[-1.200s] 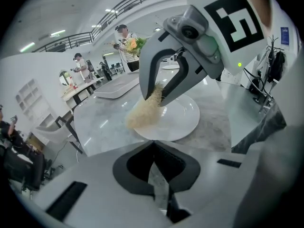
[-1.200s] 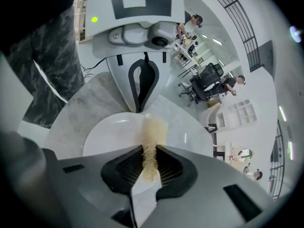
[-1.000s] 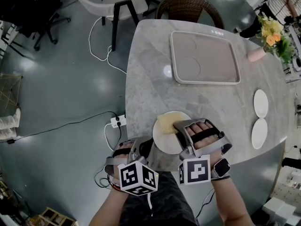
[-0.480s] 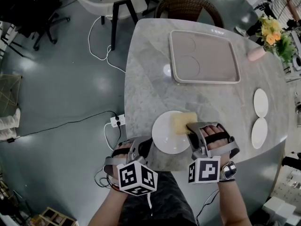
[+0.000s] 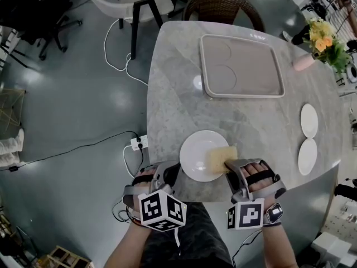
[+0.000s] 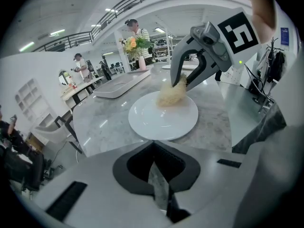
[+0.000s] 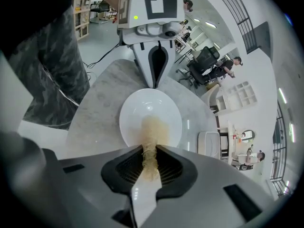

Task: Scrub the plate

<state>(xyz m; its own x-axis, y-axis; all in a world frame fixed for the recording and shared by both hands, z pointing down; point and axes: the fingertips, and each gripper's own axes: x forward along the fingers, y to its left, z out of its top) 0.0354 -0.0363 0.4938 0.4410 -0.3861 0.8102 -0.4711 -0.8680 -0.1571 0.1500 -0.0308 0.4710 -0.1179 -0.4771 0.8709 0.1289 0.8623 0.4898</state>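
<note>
While the right hand-held gripper (image 5: 228, 165) clamps the yellow fibrous sponge (image 5: 218, 156) on the round white plate (image 5: 195, 155) ahead, hard strokes may skid that plate.

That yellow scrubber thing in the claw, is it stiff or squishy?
Probably squishy: the sponge looks pinched thin between the right gripper's jaws and spreads wider beyond them. It is likely light for its size, since it looks airy and fibrous. That rough texture should drag on the plate rather than slip.
</note>
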